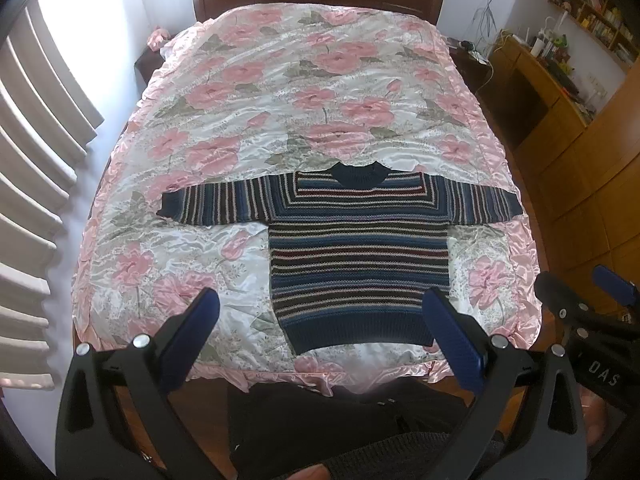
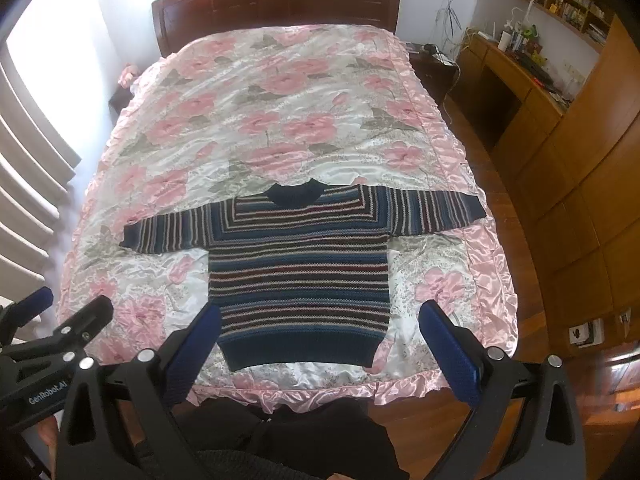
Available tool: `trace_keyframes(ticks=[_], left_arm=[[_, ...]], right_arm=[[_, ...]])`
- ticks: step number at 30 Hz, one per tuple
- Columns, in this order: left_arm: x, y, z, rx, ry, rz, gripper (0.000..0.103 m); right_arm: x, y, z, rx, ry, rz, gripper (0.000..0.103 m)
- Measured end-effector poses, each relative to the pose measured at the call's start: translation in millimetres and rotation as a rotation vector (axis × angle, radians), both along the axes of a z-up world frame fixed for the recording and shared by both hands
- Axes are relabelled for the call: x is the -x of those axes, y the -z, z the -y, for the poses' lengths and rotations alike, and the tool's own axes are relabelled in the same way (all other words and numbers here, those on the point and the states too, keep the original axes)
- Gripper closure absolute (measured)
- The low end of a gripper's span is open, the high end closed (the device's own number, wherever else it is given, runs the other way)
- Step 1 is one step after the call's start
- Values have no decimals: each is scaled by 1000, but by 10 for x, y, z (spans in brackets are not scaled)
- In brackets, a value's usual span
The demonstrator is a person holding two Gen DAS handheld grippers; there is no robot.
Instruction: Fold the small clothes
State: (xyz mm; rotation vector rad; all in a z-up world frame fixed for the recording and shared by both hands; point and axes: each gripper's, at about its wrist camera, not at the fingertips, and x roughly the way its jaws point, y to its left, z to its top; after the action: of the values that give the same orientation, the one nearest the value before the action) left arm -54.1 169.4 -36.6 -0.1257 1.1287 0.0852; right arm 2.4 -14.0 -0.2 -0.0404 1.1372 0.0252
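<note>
The sweater lies flat and face up on the bed, near its foot, with the collar toward the headboard and the hem toward the person. Both sleeves stretch straight out to the sides: the left sleeve lies over the middle of the quilt, while the right sleeve reaches the bed's right edge. It is a chunky striped knit, so it probably weighs little for its bulk, drapes limply and stretches if pulled by one point. The ribbed cuffs, the hem corners and the shoulder seams look like the firmest places to pinch, since they are thicker. The quilt under it is shiny satin with pink flowers; the knit may slide on it, and a low pinch could catch the quilt too.

The left hand-held gripper hovers above the hem, released, jaws wide apart, holding nothing. The right hand-held gripper hangs beside it over the same hem, also spread wide and empty. A sensible first hold seems to be a cuff, to bring one sleeve across the body.
</note>
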Motion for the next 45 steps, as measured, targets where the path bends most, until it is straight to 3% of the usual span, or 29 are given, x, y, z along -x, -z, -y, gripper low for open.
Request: trace_keyframes(ticks=[23, 45], left_arm=[[-59, 57, 12, 4, -2, -14, 3], [-247, 206, 76, 31, 25, -69, 3]], right_arm=[[-31, 17, 40, -2, -4, -6, 4], [-127, 302, 91, -10, 7, -51, 4]])
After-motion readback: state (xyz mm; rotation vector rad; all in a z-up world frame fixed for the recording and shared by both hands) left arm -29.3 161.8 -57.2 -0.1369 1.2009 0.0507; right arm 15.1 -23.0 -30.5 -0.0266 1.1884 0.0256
